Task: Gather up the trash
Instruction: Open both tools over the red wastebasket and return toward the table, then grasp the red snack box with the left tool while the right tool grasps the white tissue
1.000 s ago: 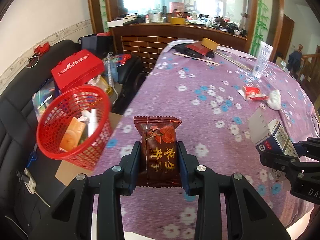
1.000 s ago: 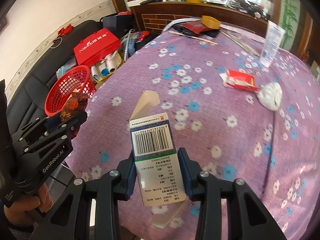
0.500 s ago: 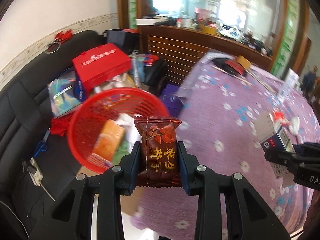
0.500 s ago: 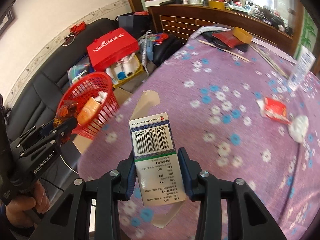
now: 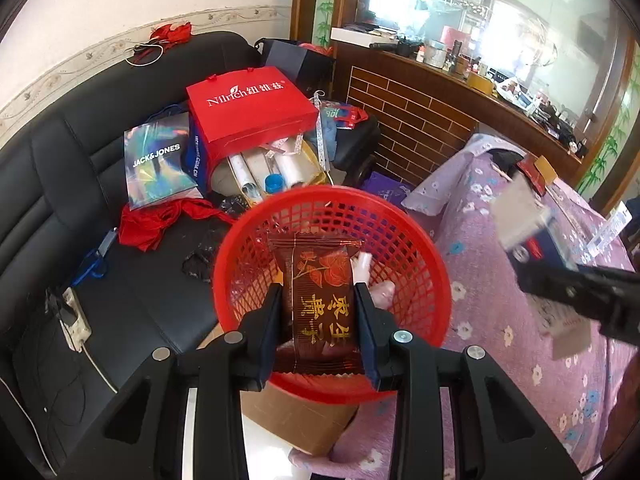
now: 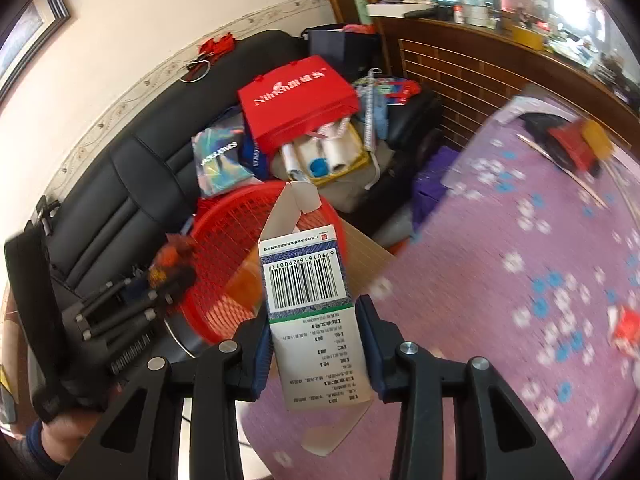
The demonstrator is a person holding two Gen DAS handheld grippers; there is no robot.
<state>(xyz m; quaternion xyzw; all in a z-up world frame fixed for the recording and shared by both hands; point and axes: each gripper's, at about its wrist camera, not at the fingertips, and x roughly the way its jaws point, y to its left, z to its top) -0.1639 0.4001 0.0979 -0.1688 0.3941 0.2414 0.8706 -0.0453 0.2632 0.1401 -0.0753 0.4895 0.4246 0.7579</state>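
Left wrist view showed the left gripper [image 5: 320,328] clamping a snack packet [image 5: 320,304] above the red basket [image 5: 424,260], inside its rim. Right gripper [image 6: 316,344] pinched a carton [image 6: 308,292] near the basket's right edge

Red basket [image 5: 416,240] mouth open from above.
Trash lies inside; left of basket sofa [image 5: 80,208] clutter, right of it the table edge [image 5: 452,216].

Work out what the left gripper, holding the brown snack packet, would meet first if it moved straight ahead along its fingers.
Probably the red basket: the left gripper points into its open mouth, so the brown snack packet would likely meet the trash inside or the mesh wall first. Depth is uncertain.
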